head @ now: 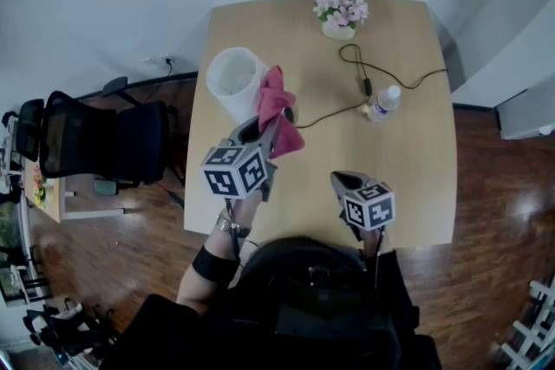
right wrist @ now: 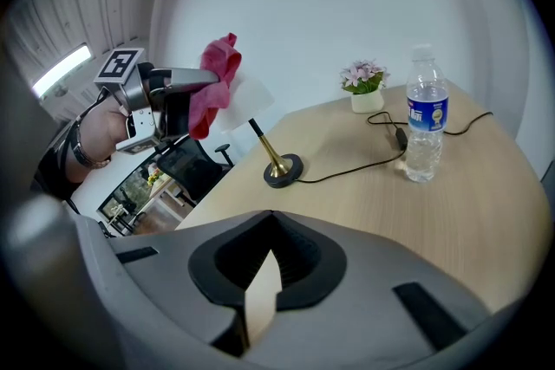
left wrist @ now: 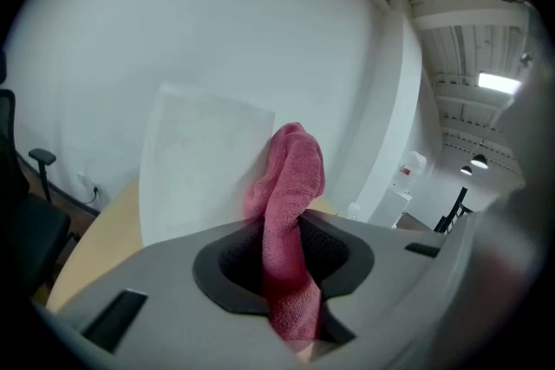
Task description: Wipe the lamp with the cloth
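At lampshade (left wrist: 199, 169) | left gripper (left wrist: 286, 231) pinches cloth (left wrist: 292, 173) | right gripper (right wrist: 264, 262) closed

light: bright, even | source: ceiling strip light (left wrist: 499, 82) | glare: sheen on wood floor (head: 520, 204) | edges: fisheye bend, black corners | contrast: white lamp (left wrist: 199, 169) fades into wall (left wrist: 173, 30)

lamp (head: 234, 81) — upright, white shade | cloth (head: 278, 110) — pink, bunched against it
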Demonstrator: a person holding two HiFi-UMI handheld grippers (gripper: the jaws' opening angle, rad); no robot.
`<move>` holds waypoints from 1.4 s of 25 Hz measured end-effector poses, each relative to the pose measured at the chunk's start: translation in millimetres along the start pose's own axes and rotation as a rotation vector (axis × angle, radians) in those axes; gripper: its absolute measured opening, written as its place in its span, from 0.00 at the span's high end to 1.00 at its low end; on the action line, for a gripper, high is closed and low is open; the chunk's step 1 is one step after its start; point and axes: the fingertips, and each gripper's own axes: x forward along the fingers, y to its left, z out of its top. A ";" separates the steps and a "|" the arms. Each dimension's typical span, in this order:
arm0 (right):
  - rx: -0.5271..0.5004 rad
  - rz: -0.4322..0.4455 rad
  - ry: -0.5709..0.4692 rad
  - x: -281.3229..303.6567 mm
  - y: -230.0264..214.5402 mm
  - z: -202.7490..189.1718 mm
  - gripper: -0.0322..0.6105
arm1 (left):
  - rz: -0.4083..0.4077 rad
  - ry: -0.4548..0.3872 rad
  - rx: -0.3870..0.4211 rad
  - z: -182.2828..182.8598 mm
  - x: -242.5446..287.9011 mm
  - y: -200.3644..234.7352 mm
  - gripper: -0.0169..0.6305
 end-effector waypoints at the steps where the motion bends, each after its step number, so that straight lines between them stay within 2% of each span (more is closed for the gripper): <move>1: 0.001 -0.002 0.002 -0.5 0.5 -1.8 0.94 | 0.002 0.018 -0.013 -10.2 3.6 3.0 0.82; 9: 0.024 -0.026 0.014 -6.3 -4.3 -17.5 0.94 | 0.013 0.149 -0.060 -78.0 25.6 21.0 0.82; 13: 0.029 -0.017 0.008 -5.1 2.8 -17.9 0.94 | 0.041 0.246 -0.068 -115.9 27.6 34.4 0.82; 16: 0.042 0.010 -0.003 -1.8 6.6 -16.6 0.94 | 0.057 0.299 -0.053 -133.0 23.4 39.2 0.82; 18: 0.055 0.031 -0.003 3.2 9.4 -21.4 0.94 | 0.045 0.304 -0.020 -134.3 15.1 33.3 0.82; 21: 0.054 0.038 0.015 13.1 20.3 -34.1 0.94 | -0.007 0.272 0.072 -119.9 -10.3 15.8 0.82; 25: 0.042 -0.009 0.003 23.6 44.5 -39.0 0.94 | -0.074 0.184 0.225 -84.5 -50.7 12.5 0.82; 29: 0.077 -0.100 -0.057 30.9 68.3 -30.6 0.94 | -0.151 0.076 0.302 -33.6 -73.5 29.3 0.82; 35: 0.124 -0.209 -0.132 54.7 124.7 -26.1 0.94 | -0.253 -0.002 0.395 21.4 -85.4 71.5 0.82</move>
